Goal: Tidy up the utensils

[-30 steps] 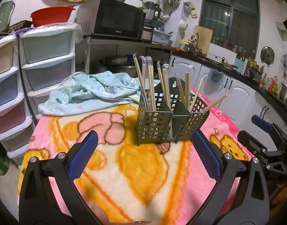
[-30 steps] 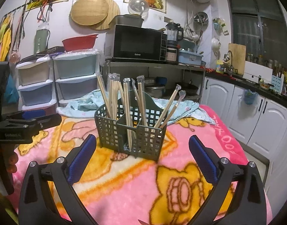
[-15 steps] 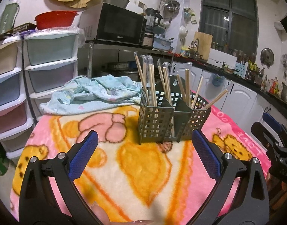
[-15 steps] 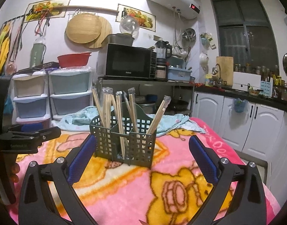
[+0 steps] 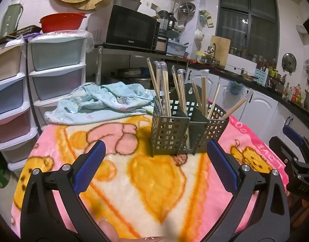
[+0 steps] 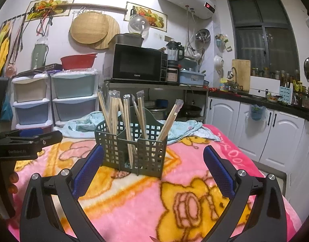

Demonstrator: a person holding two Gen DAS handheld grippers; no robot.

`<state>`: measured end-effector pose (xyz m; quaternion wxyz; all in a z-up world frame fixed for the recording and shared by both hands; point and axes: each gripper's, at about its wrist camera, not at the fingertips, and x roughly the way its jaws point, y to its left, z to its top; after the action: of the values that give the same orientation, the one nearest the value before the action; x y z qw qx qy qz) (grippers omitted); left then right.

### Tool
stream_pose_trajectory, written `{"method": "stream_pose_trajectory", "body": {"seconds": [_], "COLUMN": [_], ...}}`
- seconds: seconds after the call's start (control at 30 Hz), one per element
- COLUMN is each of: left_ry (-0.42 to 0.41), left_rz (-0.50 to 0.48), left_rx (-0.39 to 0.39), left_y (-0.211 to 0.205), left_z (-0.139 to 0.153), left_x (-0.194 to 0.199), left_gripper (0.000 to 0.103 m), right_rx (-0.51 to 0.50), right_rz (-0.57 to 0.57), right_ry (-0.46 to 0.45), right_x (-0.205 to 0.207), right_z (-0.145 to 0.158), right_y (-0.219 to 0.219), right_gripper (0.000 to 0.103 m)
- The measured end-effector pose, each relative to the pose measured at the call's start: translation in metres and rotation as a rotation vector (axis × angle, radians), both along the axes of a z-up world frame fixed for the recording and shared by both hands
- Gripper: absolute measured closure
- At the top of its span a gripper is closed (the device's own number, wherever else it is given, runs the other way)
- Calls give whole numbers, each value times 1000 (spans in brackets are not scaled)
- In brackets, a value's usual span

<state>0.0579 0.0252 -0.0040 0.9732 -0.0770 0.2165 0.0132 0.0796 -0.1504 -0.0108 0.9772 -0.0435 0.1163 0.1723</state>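
Pink blanket (image 6: pixel 194 161) covers the surface; the caddy (image 6: pixel 132 151) of chopsticks (image 6: pixel 112 113) stands mid-surface, a crumpled cloth (image 5: pixel 106 104) behind. Both grippers, left (image 5: pixel 155 159) and right (image 6: pixel 153 161), hover near it, jaws wide apart, empty.

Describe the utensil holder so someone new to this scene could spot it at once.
On the pink cartoon blanket, just in front of the crumpled light-blue cloth, stands the dark green plastic caddy. Unlike anything nearby, it has gridded walls and compartments bristling with wooden chopsticks.
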Motion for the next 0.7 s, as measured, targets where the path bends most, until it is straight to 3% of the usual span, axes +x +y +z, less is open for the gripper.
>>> {"method": "stream_pose_trajectory", "body": {"seconds": [0.7], "left_ry": [-1], "left_rz": [4], "left_rx": [3], "left_y": [0], "left_z": [1], "left_x": [0], "left_gripper": [11], "right_rx": [1], "right_rz": [3], "right_ry": [-8], "right_x": [-3], "right_z": [2], "right_y": [3], "right_gripper": [7]}}
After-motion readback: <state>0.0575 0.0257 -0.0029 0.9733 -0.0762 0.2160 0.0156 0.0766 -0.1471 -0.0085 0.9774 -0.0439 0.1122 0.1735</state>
